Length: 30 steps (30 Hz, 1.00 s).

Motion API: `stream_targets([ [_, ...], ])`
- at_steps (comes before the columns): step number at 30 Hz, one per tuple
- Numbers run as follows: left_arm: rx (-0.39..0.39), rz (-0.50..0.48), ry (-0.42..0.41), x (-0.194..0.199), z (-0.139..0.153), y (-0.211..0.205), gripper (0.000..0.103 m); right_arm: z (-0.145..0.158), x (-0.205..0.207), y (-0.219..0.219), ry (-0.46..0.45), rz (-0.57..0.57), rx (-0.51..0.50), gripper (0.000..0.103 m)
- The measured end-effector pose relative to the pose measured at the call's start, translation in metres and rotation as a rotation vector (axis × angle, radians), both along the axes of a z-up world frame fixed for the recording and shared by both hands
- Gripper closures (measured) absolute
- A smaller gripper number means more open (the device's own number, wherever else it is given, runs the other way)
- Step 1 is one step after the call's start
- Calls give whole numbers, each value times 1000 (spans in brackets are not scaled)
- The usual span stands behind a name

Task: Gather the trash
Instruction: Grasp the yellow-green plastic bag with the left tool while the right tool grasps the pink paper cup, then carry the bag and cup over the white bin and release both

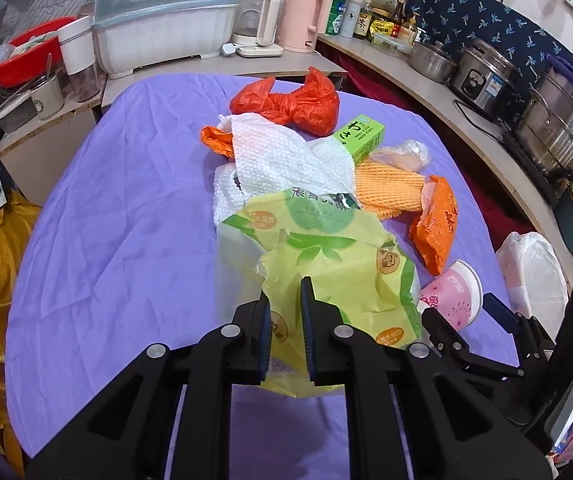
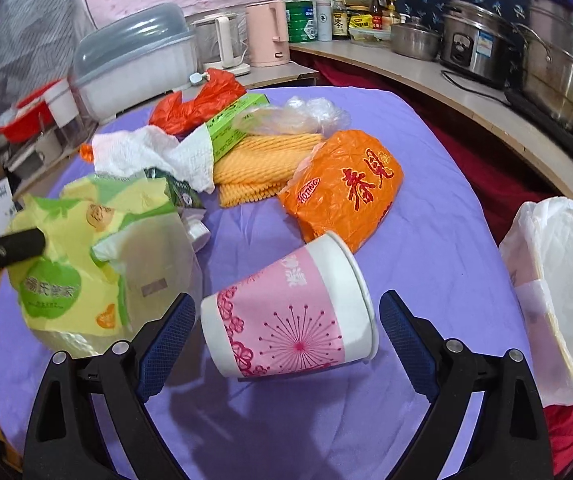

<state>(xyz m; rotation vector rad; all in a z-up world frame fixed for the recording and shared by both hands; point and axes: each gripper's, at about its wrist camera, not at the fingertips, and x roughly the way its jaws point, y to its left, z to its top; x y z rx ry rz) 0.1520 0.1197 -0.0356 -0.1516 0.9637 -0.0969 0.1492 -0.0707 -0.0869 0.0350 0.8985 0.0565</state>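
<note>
The left tool (image 1: 284,312) pinched the yellow-green wrapper (image 1: 326,248), the right tool (image 2: 288,320) (spread) straddled the paper cup (image 2: 290,312); most trash remained on the table (image 1: 106,200)

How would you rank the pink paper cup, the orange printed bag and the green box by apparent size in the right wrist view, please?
1. Pink paper cup, nearest the camera, so flattered.
2. Orange printed bag, nearly as large.
3. Green box, partly covered.

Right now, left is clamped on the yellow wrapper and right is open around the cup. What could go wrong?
1. The paper cup lies on its side between the open right gripper; closing could crush it or roll it away.
2. The left gripper pinches only an edge of the yellow-green wrapper; lifting may drag the paper towel that overlaps it.
</note>
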Motion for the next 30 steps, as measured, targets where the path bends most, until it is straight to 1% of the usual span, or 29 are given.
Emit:
stream_targets([
  [3,12,0,8,1,-6,0,91,-10,0,0,22,14,-16,13],
  [4,15,0,15,1,-9,0,93,-12,0,0,28,11,-21,13],
  [6,7,0,34,2,-15,1,94,-17,2,-3,37,5,-23,13],
  [7,7,0,41,2,-17,2,95,-17,3,-4,38,2,-20,13],
  [10,9,-5,41,1,-17,2,95,-13,2,-9,21,-3,-6,18],
  [13,5,-11,34,-1,-15,1,96,-7,0,-11,2,-4,7,18],
  [19,-14,-36,5,-12,1,-7,98,11,-9,-21,-37,-24,23,18],
  [22,-27,-53,-13,-18,11,-13,98,24,-16,-29,-66,-47,31,18],
  [26,-32,-86,-45,-26,26,-29,98,45,-30,-49,-119,-100,48,18],
  [30,-42,-135,-82,-33,43,-52,99,60,-44,-72,-160,-155,50,18],
])
